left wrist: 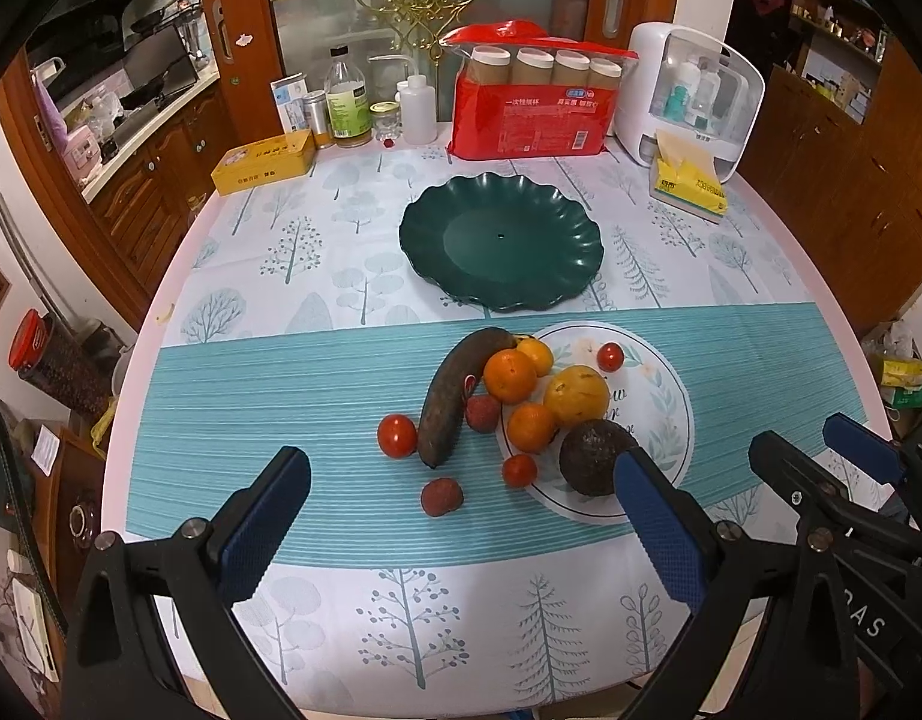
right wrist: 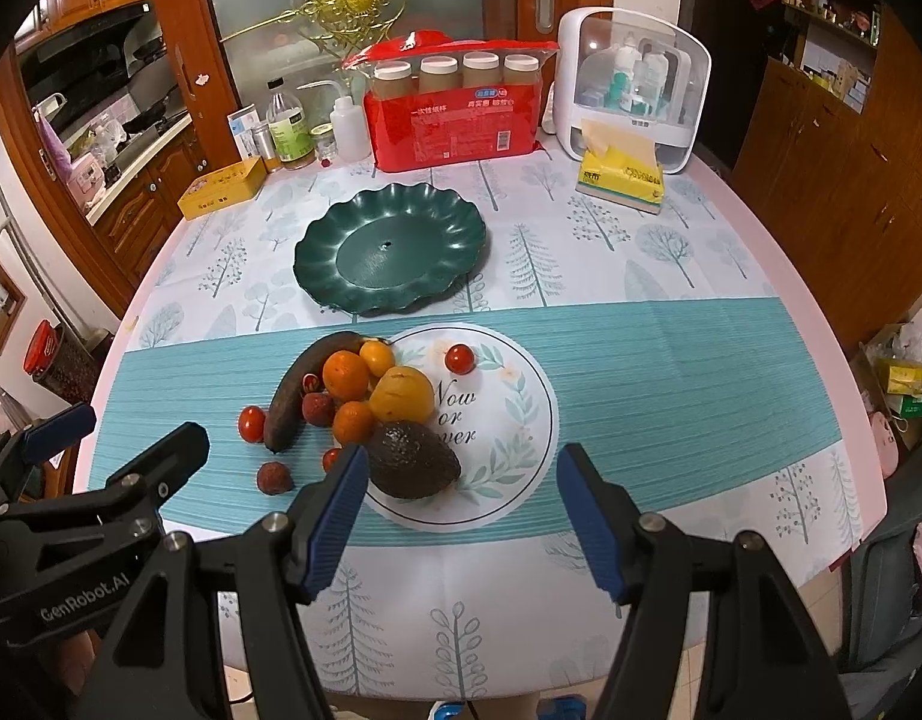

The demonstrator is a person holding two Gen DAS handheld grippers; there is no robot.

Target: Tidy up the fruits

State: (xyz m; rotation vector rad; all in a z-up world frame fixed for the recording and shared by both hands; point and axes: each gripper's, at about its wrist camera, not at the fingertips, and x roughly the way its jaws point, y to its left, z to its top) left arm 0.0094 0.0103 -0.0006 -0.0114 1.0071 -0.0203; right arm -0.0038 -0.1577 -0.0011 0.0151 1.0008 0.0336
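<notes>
A dark green scalloped plate (left wrist: 501, 240) (right wrist: 392, 249) sits empty on the table beyond a pile of fruit. The pile holds a brown overripe banana (left wrist: 458, 390), several oranges (left wrist: 510, 375), a yellow fruit (left wrist: 576, 395), a dark avocado (left wrist: 595, 456) (right wrist: 410, 459), cherry tomatoes (left wrist: 396, 435) and red lychees (left wrist: 441, 497). My left gripper (left wrist: 461, 498) is open and empty, just short of the fruit. My right gripper (right wrist: 461, 495) is open and empty, with its left finger (right wrist: 335, 510) close beside the avocado. Each gripper shows in the other's view, at the right edge (left wrist: 820, 456) and the left edge (right wrist: 131, 438).
At the table's far edge stand a yellow tin (left wrist: 264, 161), bottles and jars (left wrist: 347, 99), a red pack of cups (left wrist: 532, 99), a white storage box (left wrist: 691, 96) and a yellow tissue pack (left wrist: 688, 183). Wooden cabinets flank both sides.
</notes>
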